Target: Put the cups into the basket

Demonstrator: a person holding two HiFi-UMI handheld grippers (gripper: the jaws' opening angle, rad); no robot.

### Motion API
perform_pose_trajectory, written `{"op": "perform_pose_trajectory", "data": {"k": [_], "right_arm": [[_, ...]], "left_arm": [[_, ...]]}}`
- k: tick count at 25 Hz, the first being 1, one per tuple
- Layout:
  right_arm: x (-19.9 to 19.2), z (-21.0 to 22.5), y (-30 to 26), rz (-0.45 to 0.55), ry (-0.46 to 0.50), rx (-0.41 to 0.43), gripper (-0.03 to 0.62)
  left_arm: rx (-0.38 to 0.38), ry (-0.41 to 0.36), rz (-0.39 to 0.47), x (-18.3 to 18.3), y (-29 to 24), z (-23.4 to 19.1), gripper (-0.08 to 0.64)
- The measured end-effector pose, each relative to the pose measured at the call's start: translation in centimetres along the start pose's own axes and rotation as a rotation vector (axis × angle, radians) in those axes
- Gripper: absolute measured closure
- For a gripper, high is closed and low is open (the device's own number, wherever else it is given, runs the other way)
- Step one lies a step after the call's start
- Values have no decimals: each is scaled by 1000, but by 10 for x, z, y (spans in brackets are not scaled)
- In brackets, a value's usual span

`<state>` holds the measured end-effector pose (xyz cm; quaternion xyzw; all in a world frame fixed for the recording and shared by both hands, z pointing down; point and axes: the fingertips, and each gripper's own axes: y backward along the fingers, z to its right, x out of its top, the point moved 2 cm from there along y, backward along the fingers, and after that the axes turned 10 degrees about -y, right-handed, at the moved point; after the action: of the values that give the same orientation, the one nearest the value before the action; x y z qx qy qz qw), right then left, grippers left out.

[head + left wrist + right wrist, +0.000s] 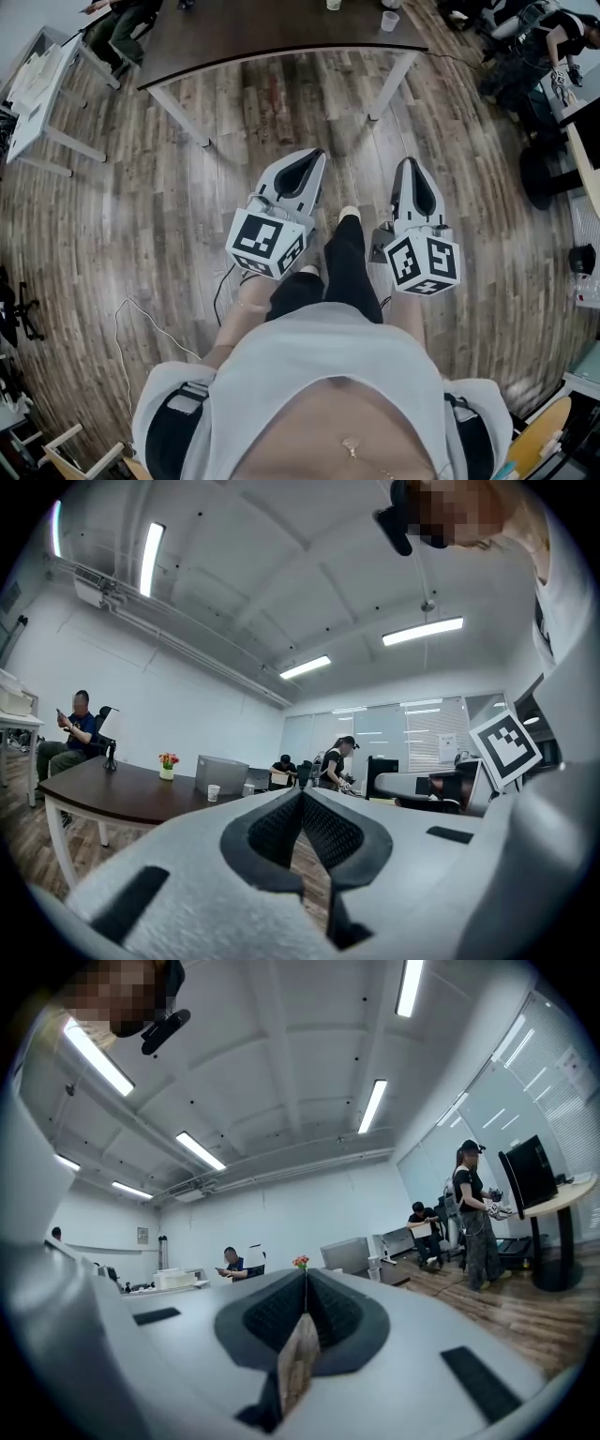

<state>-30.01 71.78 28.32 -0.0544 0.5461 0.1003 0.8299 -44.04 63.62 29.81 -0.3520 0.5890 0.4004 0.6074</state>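
A white cup (pixel 389 21) stands on the dark table (pixel 281 33) at the top of the head view, with a second cup (pixel 334 4) at the frame's edge. In the left gripper view a white cup (pixel 214 792) stands on the table beside a grey box-shaped container (pixel 221 774). The right gripper view shows the same container (pixel 345 1254) and a cup (pixel 375 1272) far off. My left gripper (pixel 314 155) (pixel 302 794) and right gripper (pixel 411 164) (pixel 306 1274) hang level over the wooden floor, well short of the table. Both are shut and hold nothing.
The table's white legs (pixel 392 84) stand between me and the cups. A small pot of flowers (pixel 168 760) stands on the table. A seated person (pixel 73 728) is at its left end, and a standing person (pixel 473 1213) is to the right. White desks (pixel 42 89) stand at the left.
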Motion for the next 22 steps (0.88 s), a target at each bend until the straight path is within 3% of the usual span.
{"op": "perform_pose_trajectory", "data": {"k": [9, 16, 22], "right_arm": [[7, 29, -57, 4, 3, 10, 580], [26, 57, -134, 6, 8, 41, 580], [44, 94, -208, -25, 33, 75, 580]], "left_arm": [[16, -16, -15, -11, -52, -23, 549], [42, -26, -9, -8, -124, -59, 549], [89, 16, -16, -15, -196, -89, 549]]}}
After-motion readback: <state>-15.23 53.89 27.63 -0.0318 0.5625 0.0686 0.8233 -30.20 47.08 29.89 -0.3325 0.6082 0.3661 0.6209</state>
